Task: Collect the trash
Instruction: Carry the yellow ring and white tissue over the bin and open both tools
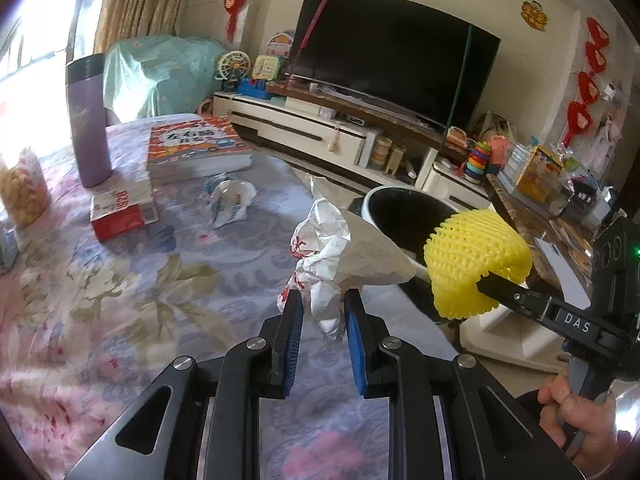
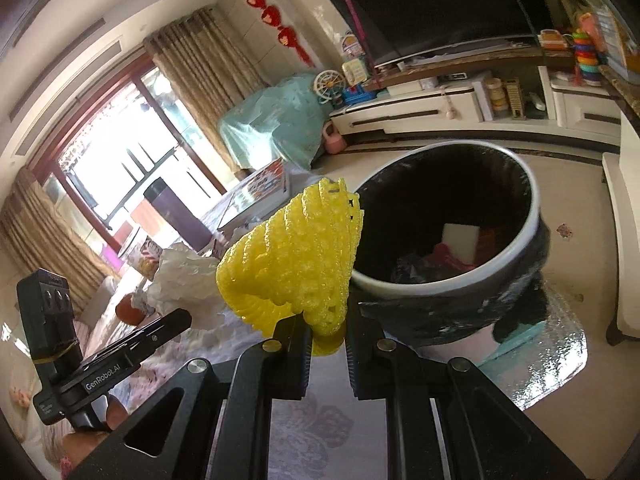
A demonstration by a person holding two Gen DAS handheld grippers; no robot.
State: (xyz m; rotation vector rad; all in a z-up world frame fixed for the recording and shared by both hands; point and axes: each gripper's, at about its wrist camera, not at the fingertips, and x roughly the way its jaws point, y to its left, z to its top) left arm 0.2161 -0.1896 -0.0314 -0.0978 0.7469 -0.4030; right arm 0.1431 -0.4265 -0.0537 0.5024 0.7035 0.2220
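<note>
Both grippers carried trash beside the bin.
Left gripper (image 1: 322, 312) clamped crumpled paper (image 1: 332, 256); right gripper (image 2: 328, 332) clamped yellow foam net (image 2: 292, 264), trash bin (image 2: 532, 220) at two o'clock.

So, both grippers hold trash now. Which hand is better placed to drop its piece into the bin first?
The right. The right gripper holds the yellow foam net right beside the bin rim. The left gripper, holding the crumpled paper, is over the table, farther from it.
</note>
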